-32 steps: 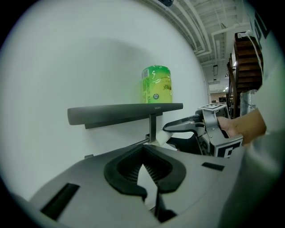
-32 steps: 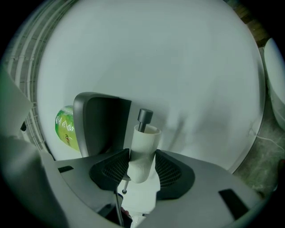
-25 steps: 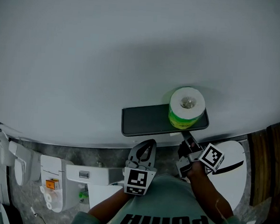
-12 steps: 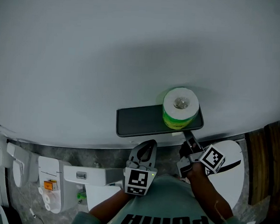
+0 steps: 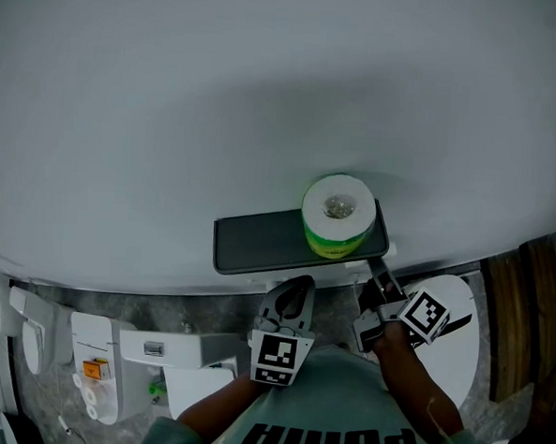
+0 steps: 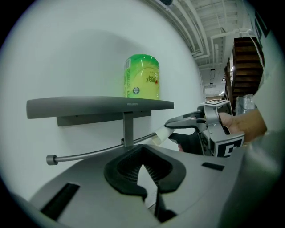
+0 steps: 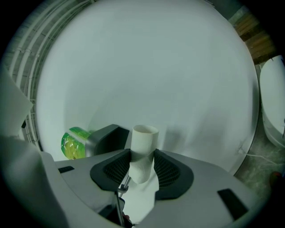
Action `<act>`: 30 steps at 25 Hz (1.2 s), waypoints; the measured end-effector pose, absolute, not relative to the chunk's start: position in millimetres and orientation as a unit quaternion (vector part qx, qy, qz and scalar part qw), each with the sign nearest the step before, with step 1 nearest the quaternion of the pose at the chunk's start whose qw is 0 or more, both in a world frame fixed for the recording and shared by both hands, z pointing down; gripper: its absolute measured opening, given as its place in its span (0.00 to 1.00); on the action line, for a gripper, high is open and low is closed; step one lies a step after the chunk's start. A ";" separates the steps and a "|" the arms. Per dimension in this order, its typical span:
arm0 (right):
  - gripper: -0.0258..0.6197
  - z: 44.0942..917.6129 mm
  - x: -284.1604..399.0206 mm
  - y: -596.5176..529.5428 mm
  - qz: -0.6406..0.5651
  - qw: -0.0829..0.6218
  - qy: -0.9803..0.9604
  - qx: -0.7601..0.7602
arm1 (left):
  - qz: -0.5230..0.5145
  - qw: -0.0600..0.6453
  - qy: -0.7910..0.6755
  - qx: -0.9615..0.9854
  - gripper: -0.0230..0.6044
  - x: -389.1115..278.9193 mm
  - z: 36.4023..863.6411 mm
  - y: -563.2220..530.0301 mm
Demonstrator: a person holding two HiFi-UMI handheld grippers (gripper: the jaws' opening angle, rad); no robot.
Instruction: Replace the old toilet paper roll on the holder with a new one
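A dark grey shelf [image 5: 258, 245] [image 6: 98, 107] juts from the white wall, and a thin metal holder rod [image 6: 89, 153] runs below it. On the shelf's right end stands a new roll in green wrap [image 5: 338, 215] [image 6: 142, 76] [image 7: 75, 143]. My right gripper [image 5: 379, 286] [image 7: 142, 158] [image 6: 178, 129] is shut on a bare white cardboard tube [image 7: 143, 151] [image 6: 161, 135], just below the shelf's right end and by the rod's right end. Below the shelf's middle, my left gripper [image 5: 290, 300] [image 6: 142, 153] is shut and empty, pointing at the rod.
White bathroom fixtures [image 5: 101, 346] with small bottles stand at the lower left. A white rounded lid [image 5: 459, 335] lies behind my right hand. Wooden boards [image 5: 526, 316] run along the right edge. The wall [image 5: 267, 94] fills the space ahead.
The shelf and roll have slid left in the head view. My right gripper with the tube now sits past the shelf's right end rather than under the roll.
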State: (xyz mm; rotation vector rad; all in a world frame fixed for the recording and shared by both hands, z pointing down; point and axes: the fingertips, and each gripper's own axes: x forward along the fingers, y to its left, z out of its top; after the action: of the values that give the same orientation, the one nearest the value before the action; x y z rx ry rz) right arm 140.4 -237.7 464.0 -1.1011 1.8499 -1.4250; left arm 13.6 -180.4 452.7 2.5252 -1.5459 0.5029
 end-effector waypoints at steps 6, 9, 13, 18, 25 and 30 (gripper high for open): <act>0.32 460.1 162.0 -239.5 -0.524 0.282 0.686 -0.418 | 0.162 0.071 -0.506 0.844 0.04 32.9 452.8 -184.9; 0.32 460.7 173.0 -239.3 -0.521 0.282 0.684 -0.426 | 0.162 0.071 -0.502 0.846 0.04 41.1 453.1 -186.8; 0.32 457.3 186.0 -238.3 -0.516 0.288 0.681 -0.432 | 0.156 0.069 -0.496 0.852 0.04 54.2 450.7 -188.7; 0.31 456.5 204.3 -232.2 -0.511 0.291 0.675 -0.445 | 0.152 0.065 -0.486 0.858 0.04 68.5 447.5 -188.5; 0.31 447.4 222.3 -211.0 -0.483 0.290 0.684 -0.463 | 0.152 0.065 -0.467 0.869 0.04 84.5 447.5 -183.6; 0.31 436.0 222.2 -191.9 -0.446 0.265 0.708 -0.480 | 0.153 0.068 -0.461 0.871 0.04 85.3 448.9 -178.2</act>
State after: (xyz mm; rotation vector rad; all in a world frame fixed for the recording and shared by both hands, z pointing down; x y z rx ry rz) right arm 222.2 -191.9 436.0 -1.2964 1.9117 -1.2041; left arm 85.3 -178.2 448.9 2.6259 -1.3888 0.4623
